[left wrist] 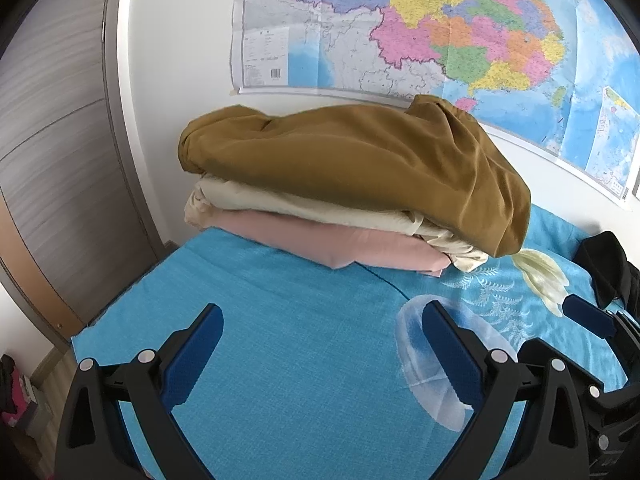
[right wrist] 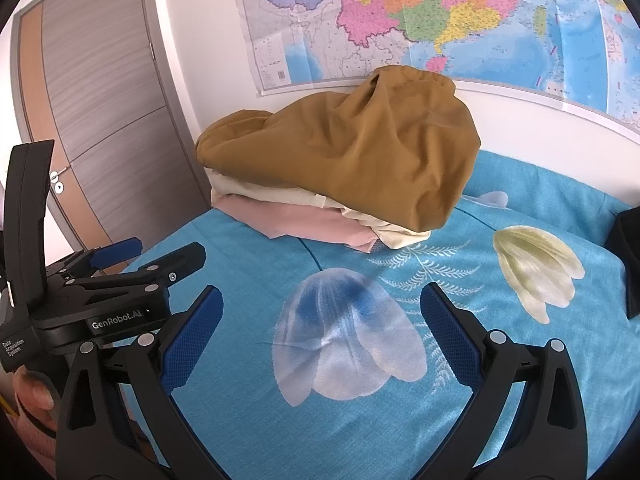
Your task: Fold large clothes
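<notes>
A stack of folded clothes lies on the blue bed sheet [left wrist: 288, 352] against the wall. A mustard-brown garment [left wrist: 360, 160] lies loosely on top, over a cream one [left wrist: 280, 204] and a pink one [left wrist: 340, 244]. The stack also shows in the right wrist view [right wrist: 352, 160]. My left gripper [left wrist: 322, 344] is open and empty, hovering over the sheet in front of the stack. My right gripper [right wrist: 320, 320] is open and empty, to the right of the left one. The left gripper shows in the right wrist view [right wrist: 148, 254], open.
A large map [left wrist: 440, 32] hangs on the white wall behind the stack. A grey-brown door [right wrist: 100, 100] stands at the left. A black item [left wrist: 608, 268] lies on the bed at the right edge. The sheet carries a flower print [right wrist: 348, 340].
</notes>
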A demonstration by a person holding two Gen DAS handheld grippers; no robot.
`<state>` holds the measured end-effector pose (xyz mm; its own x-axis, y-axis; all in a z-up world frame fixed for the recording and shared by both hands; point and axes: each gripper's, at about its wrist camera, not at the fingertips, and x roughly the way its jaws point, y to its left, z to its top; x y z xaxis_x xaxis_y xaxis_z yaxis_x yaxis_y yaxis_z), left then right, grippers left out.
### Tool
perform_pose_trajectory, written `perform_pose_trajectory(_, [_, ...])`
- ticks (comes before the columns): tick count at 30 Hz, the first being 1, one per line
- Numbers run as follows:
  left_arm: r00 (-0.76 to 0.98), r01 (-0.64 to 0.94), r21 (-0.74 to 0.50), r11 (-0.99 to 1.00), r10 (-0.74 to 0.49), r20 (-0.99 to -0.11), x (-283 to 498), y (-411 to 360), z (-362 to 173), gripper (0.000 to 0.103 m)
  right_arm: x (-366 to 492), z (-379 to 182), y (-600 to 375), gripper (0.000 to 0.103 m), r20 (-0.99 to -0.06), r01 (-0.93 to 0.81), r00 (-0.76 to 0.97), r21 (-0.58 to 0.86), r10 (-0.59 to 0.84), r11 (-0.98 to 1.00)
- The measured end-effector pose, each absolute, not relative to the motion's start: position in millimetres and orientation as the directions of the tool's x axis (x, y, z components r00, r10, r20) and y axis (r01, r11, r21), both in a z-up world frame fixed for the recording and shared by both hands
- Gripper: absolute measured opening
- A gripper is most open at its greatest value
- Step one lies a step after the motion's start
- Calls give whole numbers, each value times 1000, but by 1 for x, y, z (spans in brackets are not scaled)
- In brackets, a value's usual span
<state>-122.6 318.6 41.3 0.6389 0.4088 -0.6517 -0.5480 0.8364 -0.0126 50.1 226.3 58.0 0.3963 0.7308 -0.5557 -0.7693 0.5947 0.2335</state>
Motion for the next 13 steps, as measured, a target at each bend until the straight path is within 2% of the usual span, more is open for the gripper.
perform_pose_trajectory(5, [632,-530,37,847,423,-649,-119,312,40,97,48,59,225,98,-551,-767,401,234,732,597])
perform_pose_trajectory(8, [622,-542,-3,840,398,-674,-118,317,38,97,49,59,224,98,-555,-765,401,235,729,599])
perform_pose_trajectory(13, [637,-537,-27,843,384,-668,-121,319,40,97,48,59,222,98,-553,-760,410,233,725,607])
